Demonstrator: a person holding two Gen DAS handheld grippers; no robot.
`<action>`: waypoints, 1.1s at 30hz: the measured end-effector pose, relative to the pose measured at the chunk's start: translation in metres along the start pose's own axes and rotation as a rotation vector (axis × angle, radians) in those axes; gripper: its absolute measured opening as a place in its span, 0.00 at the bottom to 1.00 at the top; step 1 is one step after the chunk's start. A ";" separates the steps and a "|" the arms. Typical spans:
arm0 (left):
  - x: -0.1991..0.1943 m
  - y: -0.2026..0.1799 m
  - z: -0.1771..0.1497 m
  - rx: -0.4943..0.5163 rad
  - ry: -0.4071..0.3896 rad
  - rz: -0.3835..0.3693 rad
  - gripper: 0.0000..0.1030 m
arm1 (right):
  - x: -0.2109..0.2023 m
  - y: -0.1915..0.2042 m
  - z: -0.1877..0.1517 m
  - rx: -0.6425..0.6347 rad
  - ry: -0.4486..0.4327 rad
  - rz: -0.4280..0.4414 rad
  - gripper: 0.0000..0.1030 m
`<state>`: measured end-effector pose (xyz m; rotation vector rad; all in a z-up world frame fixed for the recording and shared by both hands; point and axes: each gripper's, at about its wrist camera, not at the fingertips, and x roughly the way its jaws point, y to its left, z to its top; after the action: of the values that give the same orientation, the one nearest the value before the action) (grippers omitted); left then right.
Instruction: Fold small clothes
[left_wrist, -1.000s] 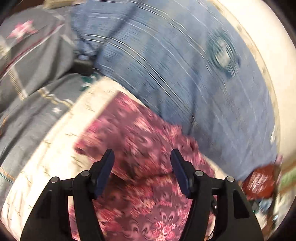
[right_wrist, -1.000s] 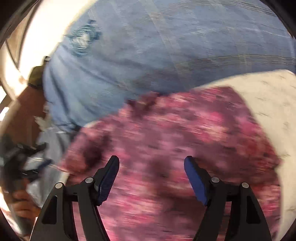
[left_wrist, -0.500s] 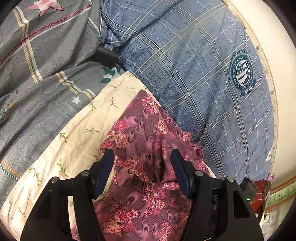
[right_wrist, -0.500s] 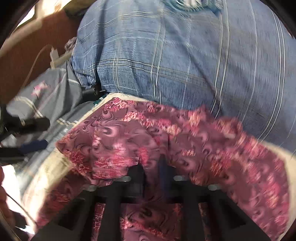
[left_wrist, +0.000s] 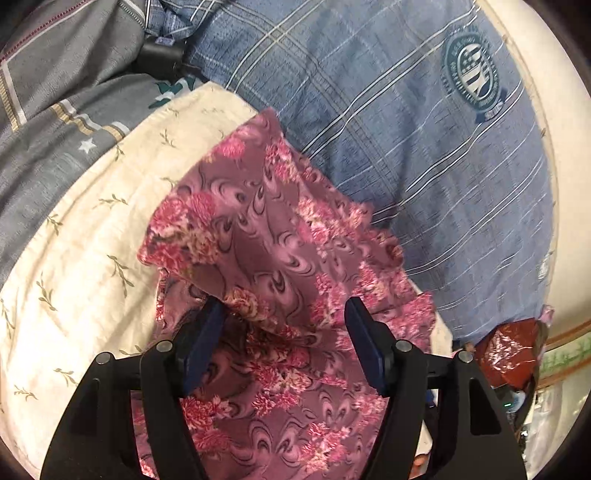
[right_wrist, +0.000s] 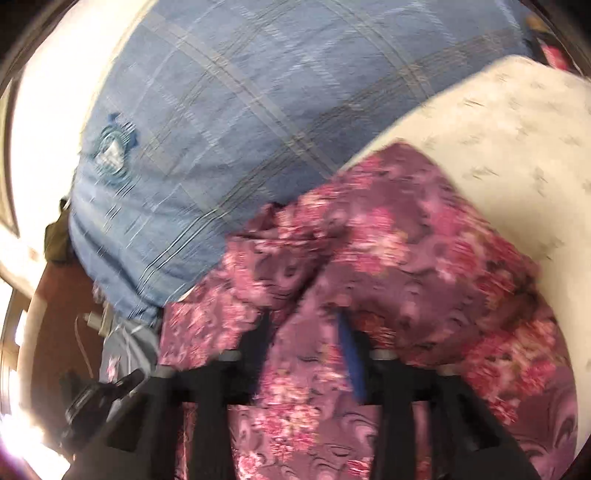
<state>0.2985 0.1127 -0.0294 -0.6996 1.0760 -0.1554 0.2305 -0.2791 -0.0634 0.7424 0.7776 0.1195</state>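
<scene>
A purple garment with pink flowers lies crumpled on a cream leaf-print sheet. One layer is folded over toward me. My left gripper hovers just over its near fold. Its jaws are opening a little, and the fold's edge rests against the left blue pad. In the blurred right wrist view the garment drapes over my right gripper. Those jaws are opening, with a ridge of cloth loose between the fingers. The right blue pad shows; the left one is hidden.
A blue plaid pillow with a round crest bounds the far side, also the pillow in the right view. A grey striped quilt lies left, with a black device at its edge. A red shiny packet sits right.
My right gripper stood open, then shut on a ridge of the garment, and now its fingers stand apart again. My left gripper sank closer to the cloth. The folded layer lies flatter.
</scene>
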 end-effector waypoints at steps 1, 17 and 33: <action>0.003 0.001 0.000 -0.006 0.007 0.005 0.65 | 0.003 0.005 0.003 -0.022 -0.005 0.012 0.54; 0.015 0.015 0.007 -0.044 0.018 0.020 0.65 | 0.046 0.061 0.057 -0.209 -0.043 -0.044 0.62; 0.016 0.018 0.007 -0.058 0.026 0.010 0.65 | -0.030 -0.005 0.001 -0.080 0.100 0.056 0.63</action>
<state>0.3083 0.1221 -0.0502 -0.7460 1.1126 -0.1258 0.2091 -0.2938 -0.0483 0.6864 0.8421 0.2386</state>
